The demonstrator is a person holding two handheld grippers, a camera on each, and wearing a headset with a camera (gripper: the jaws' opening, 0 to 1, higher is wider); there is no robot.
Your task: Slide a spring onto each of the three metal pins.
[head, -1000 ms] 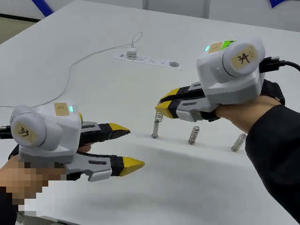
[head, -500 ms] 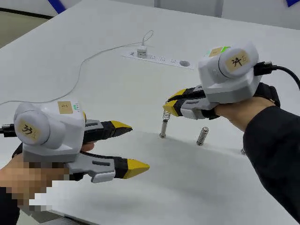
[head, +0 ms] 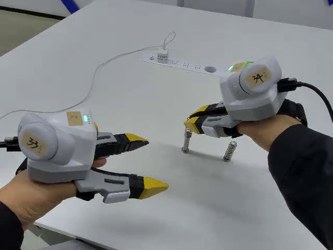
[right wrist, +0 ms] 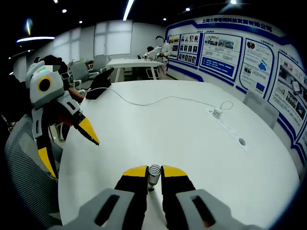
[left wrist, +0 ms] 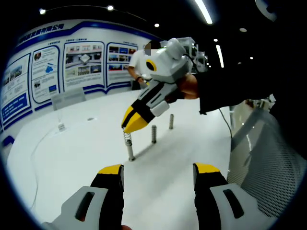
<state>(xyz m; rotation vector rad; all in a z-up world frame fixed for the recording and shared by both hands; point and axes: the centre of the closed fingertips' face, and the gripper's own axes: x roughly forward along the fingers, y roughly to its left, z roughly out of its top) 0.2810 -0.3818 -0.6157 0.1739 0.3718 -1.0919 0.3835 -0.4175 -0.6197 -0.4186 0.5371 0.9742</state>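
Lower left: left gripper [head: 156, 162], jaws apart and empty, held clear on standby | centre: spring [head: 187, 134] on top of the upright pin [head: 185, 147], pinched by right gripper [head: 190, 125] to steer it down | right: second spring [head: 229, 151], apparently already seated | change: gripped spring sits lower on the pin than a second ago.

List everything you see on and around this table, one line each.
Large white table: one, white, under everything.
Upright metal pins: three, silver, in a row mid-table.
Coiled steel springs: two clear, silver; one gripped over the end pin, one on the next pin.
White power strip: one, white, far side, cable trailing left.
Left claw: open, yellow-tipped, apart from the pins.
Right claw: yellow-tipped, shut on a spring.
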